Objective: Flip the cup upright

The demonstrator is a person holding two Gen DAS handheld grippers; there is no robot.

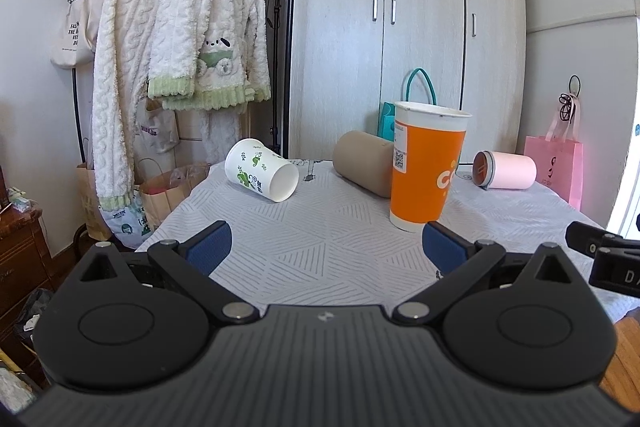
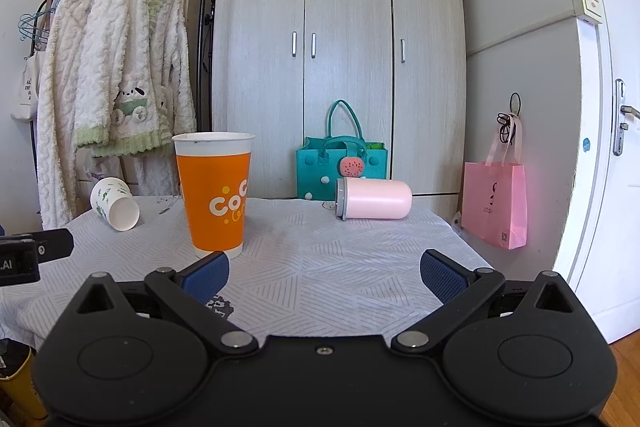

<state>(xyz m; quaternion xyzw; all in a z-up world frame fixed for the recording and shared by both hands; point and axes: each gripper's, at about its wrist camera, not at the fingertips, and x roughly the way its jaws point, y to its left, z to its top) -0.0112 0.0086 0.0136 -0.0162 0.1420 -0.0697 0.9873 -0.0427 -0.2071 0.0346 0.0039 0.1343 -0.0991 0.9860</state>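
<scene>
Orange cup (image 2: 215,193) stands upright on the counter (image 2: 340,251), mouth up, long axis vertical, white rim on top and white band at the base. From these low angles the inside is not visible, so contents cannot be told.

Green-leaf paper cup (image 1: 261,175) lies on its side toward the counter's far left corner. Long axis runs roughly level, slightly tilted; open mouth faces toward the cameras and to the right. White interior shows bare.

Tan cup (image 1: 366,163) lies on its side behind the orange cup, partly hidden by it in the left wrist view. Which end is the mouth cannot be told.

Pink cup (image 2: 374,199) lies on its side at the far right part of the counter. Long axis runs left-right; grey-ringed end points left, rounded closed end points right. In the left wrist view the left end shows a brownish face; open or lidded, cannot tell.

Left gripper (image 1: 326,243): jaws spread wide, empty, low over the near counter, right blue pad just in front of the orange cup's base.

Right gripper (image 2: 324,277): jaws spread wide, empty, left pad close before the orange cup's base.

Behind: teal felt bag (image 2: 340,163) against the wardrobe (image 2: 344,47); pink gift bag (image 2: 495,203) hanging at right.
</scene>
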